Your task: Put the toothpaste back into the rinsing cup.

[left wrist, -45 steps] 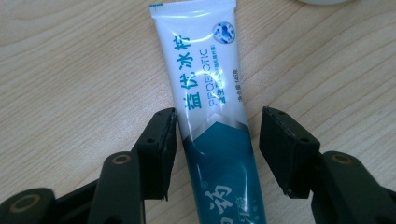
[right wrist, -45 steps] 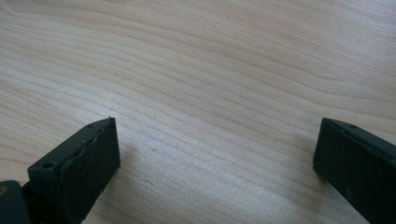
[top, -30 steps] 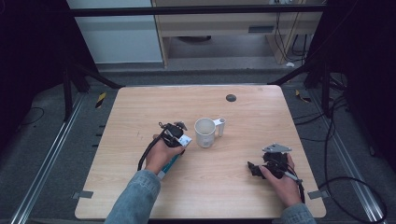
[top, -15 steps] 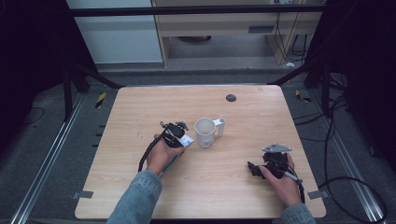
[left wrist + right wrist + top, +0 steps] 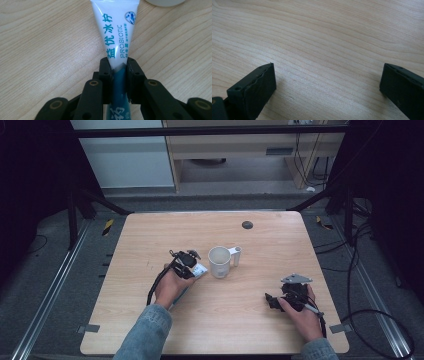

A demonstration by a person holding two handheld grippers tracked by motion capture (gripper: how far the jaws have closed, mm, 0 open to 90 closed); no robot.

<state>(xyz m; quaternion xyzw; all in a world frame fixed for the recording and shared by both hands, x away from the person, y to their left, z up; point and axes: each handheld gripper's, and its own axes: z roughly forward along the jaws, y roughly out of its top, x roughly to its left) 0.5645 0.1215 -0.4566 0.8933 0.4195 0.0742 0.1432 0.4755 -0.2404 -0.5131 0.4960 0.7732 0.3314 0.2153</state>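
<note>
On table: one tube, one mug, two grippers

We count one white mug; one toothpaste tube; one dark disc near the table's far edge; two grippers.

From my screen, the tube in my left gripper is white toward twelve o'clock with teal lettering and a small blue-speckled emblem, turning solid teal toward six (white characters there). Both grippers are black; the right gripper carries a grey plate. The mug is white. The table is pale wood with fine wavy grain. My sleeve is blue denim.
</note>
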